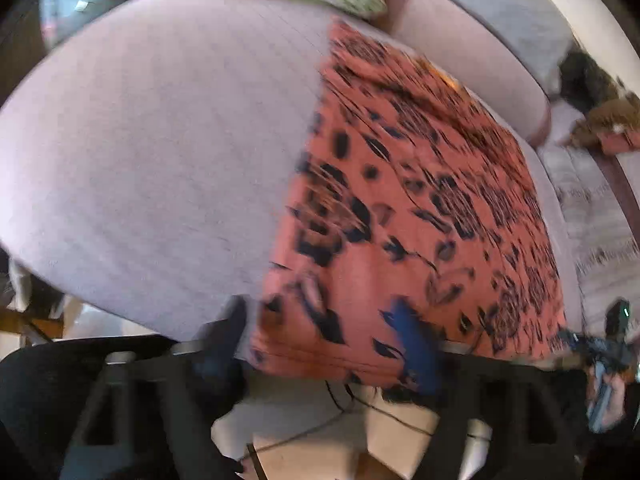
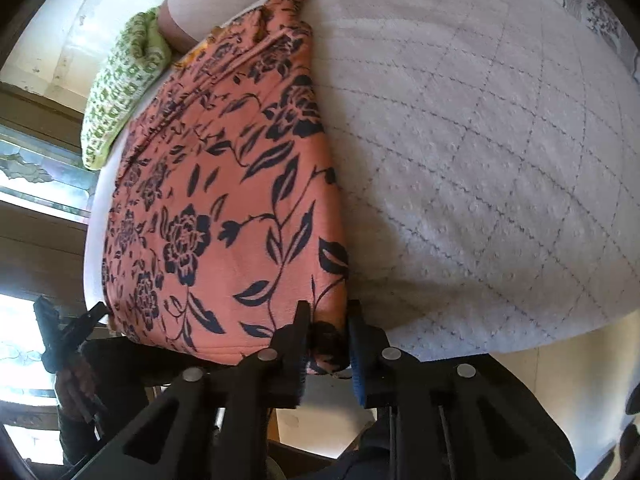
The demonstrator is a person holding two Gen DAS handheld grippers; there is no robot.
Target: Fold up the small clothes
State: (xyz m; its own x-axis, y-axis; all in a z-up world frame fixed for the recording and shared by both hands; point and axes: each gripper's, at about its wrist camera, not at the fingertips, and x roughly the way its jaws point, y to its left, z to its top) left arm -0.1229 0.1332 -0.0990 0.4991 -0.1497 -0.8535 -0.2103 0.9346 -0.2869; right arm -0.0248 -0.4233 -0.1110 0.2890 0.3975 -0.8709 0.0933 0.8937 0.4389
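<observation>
Daylit, left wrist view motion-blurred, right sharper w/ window glare [image 2: 24,344], fisheye edges.

Green patterned pillow [image 2: 124,84] at bed edge; quilted pale bedcover [image 2: 480,160]; brown plush toy [image 1: 608,116].

Right of the right gripper [image 2: 328,344] the quilt [image 2: 480,152] lies bare; ahead-left the garment [image 2: 224,200] covers it, a green cloth [image 2: 124,84] beyond.

A folded garment [image 2: 224,208] lies on a quilted bed [image 2: 460,140], reaching its near edge; a patterned cloth [image 2: 120,96] sits beyond, by a bolster [image 1: 460,60].
</observation>
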